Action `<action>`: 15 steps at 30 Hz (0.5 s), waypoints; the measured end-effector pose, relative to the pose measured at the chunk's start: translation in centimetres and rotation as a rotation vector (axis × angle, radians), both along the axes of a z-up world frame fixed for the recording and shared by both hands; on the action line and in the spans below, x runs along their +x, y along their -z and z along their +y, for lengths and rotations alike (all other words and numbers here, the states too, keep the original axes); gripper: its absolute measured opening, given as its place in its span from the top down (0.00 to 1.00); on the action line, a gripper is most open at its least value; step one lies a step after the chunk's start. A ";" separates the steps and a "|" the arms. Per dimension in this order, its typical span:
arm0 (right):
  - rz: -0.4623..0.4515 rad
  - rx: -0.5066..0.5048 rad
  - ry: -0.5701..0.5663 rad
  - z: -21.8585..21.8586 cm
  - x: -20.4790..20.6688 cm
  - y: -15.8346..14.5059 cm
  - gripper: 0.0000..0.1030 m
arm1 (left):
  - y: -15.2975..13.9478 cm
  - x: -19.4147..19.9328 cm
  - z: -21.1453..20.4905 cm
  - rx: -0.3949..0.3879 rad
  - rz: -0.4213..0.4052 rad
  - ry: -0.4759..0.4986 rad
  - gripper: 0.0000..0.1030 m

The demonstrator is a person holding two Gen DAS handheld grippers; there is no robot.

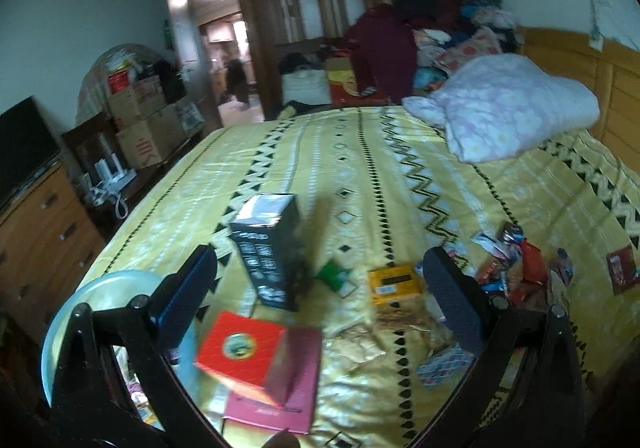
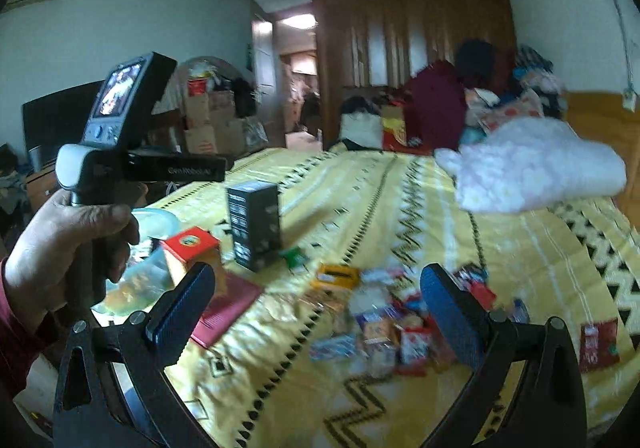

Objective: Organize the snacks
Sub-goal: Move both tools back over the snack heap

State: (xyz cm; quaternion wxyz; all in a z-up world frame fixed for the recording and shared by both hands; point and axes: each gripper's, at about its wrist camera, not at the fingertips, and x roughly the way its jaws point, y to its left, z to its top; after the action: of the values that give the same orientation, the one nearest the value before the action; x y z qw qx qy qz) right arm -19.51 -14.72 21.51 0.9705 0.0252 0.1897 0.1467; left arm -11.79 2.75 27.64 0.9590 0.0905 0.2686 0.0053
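Note:
Snacks lie scattered on a yellow patterned bedspread [image 1: 360, 167]. My left gripper [image 1: 320, 296] is open above a red box [image 1: 240, 352] that rests on a maroon flat box [image 1: 296, 392]. A black carton [image 1: 268, 248] stands upright beyond them, with a green packet [image 1: 334, 276] and a yellow box [image 1: 394, 284] to its right. A heap of small wrappers [image 1: 516, 272] lies at the right. My right gripper [image 2: 320, 308] is open over the same wrapper heap [image 2: 384, 328]. The black carton [image 2: 254, 224] and red box [image 2: 192, 248] sit to its left.
A person's hand [image 2: 68, 248] holds the left gripper's handle at the left. A pale blue bowl [image 1: 100, 292] sits at the bed's left edge. A folded white quilt [image 1: 512, 111] lies at the headboard end. A dresser [image 1: 40, 232] and stacked cartons [image 1: 144, 123] line the left wall.

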 end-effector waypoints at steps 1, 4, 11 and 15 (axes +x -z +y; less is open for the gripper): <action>0.009 0.007 0.013 -0.6 0.0 0.3 0.00 | 0.2 0.2 -0.6 0.008 0.004 0.008 0.00; 0.032 0.024 0.042 -2.1 0.5 1.1 0.00 | 0.9 0.6 -2.8 0.030 0.022 0.043 0.00; 0.064 0.049 0.093 -5.0 1.1 2.4 0.00 | 3.0 2.3 -4.9 -0.050 0.122 0.151 0.00; 0.097 0.034 0.143 -7.2 0.9 4.1 0.00 | 6.7 3.4 -5.2 -0.162 0.237 0.261 0.01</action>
State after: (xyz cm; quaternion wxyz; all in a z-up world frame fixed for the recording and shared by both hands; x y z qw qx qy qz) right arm -18.57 -21.87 17.46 0.9676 0.0622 0.2318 0.0788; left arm -8.36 -2.49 20.92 0.9173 0.0470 0.3652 -0.1513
